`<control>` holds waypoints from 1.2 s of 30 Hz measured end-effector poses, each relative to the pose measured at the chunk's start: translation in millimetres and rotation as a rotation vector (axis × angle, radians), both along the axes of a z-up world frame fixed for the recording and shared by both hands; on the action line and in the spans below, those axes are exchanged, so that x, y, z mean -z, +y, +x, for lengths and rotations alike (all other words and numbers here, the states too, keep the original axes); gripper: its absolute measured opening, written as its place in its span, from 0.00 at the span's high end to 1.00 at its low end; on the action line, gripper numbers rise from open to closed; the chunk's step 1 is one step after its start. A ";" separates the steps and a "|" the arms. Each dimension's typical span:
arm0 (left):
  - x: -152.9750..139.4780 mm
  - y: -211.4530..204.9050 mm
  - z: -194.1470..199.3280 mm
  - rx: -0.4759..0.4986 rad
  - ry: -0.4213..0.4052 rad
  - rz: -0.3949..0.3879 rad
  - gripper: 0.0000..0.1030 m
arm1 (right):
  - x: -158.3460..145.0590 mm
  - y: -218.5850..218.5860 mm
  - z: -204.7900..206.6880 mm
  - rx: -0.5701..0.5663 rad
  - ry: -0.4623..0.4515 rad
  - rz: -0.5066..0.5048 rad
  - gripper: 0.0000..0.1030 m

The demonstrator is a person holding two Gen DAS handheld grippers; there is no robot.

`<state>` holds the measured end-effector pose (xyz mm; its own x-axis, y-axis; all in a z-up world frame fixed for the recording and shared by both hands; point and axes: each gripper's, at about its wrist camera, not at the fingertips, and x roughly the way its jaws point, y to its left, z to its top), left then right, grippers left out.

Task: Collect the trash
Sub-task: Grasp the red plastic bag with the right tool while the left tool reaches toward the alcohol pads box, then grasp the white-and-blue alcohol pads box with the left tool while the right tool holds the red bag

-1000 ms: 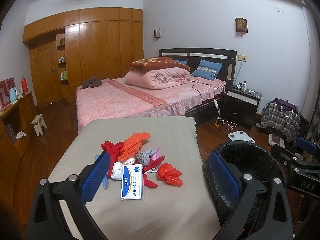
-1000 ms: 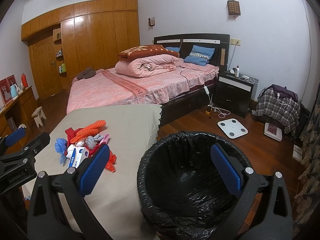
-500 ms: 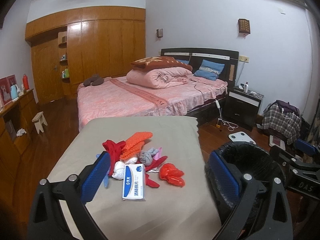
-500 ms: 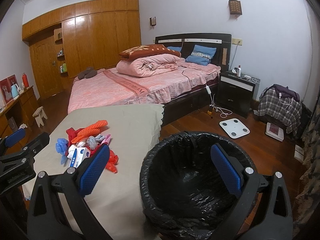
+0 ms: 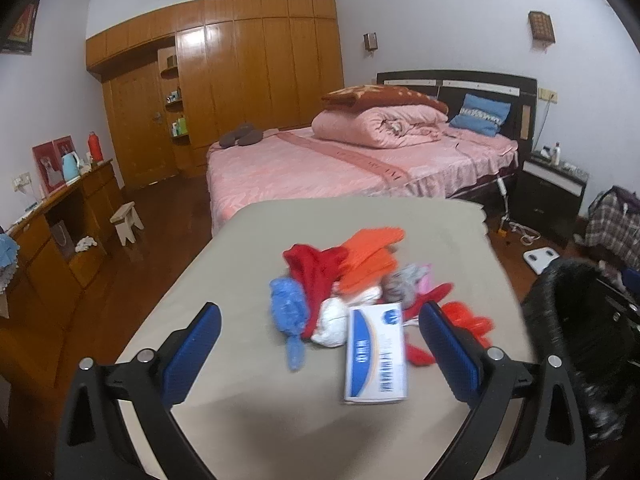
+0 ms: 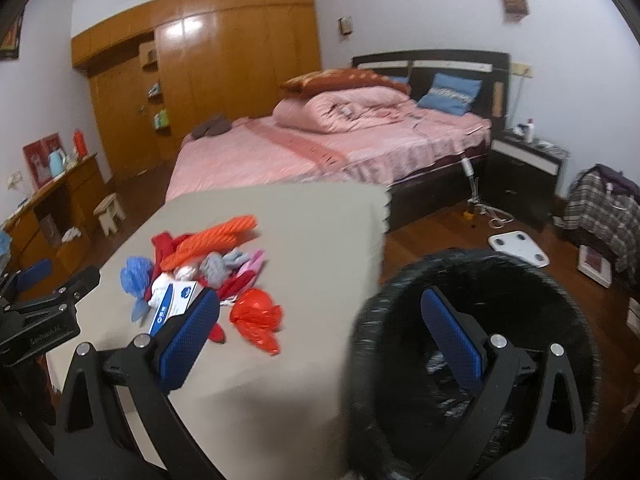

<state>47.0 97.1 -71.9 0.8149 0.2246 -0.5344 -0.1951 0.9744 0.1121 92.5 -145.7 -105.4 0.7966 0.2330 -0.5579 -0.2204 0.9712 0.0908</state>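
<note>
A: Where does the trash stand?

B: All of it looks uncollected. The heap of crumpled trash point(image 5: 352, 280) lies in one cluster on the beige cloth-covered counter point(image 5: 440, 232): red and orange wrappers, a blue crinkled bag point(image 5: 286, 308), a grey wad, a white and blue cardboard box point(image 5: 376, 354) at the near edge, and a red plastic bag point(image 6: 256, 314) a little apart on the side toward the bin.

A: And the bin?

B: The round bin lined with a black plastic bag point(image 6: 472, 280) stands on the wooden floor just beside the counter's right edge. Its inside is dark and blurred; I see a pale fleck near the bottom but cannot tell whether that is trash or a glint on the liner.

A: The jaws?

B: The left gripper point(image 5: 320, 332) has its blue-padded jaws spread wide and empty, framing the box and the heap from the near side, not touching them. The right gripper point(image 6: 320, 320) is likewise spread and holds nothing; one pad sits over the counter by the box, the other over the bin's mouth.

A: So how far along?

B: I judge it at the very start: nothing is gripped, every piece is left to move, and the box or the red bag looks nearest to hand.
</note>
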 end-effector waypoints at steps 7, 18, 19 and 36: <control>25.2 21.6 14.4 -0.020 0.014 -0.023 0.11 | 37.9 40.9 38.0 -0.062 0.069 -0.029 0.16; 37.9 39.8 20.4 -0.033 0.019 -0.048 0.14 | 87.0 83.8 71.5 -0.127 0.169 -0.116 0.28; 38.8 39.4 20.9 -0.032 0.020 -0.050 0.14 | 90.1 85.0 73.0 -0.132 0.180 -0.116 0.32; 59.7 -0.7 35.4 0.088 0.087 -0.091 0.24 | 58.0 49.5 58.7 -0.159 0.136 -0.049 0.64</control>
<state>82.5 96.4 -131.6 0.7790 0.1020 -0.6186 -0.1021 0.9941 0.0353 151.2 -96.2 -163.4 0.6688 0.3192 -0.6715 -0.3599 0.9293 0.0834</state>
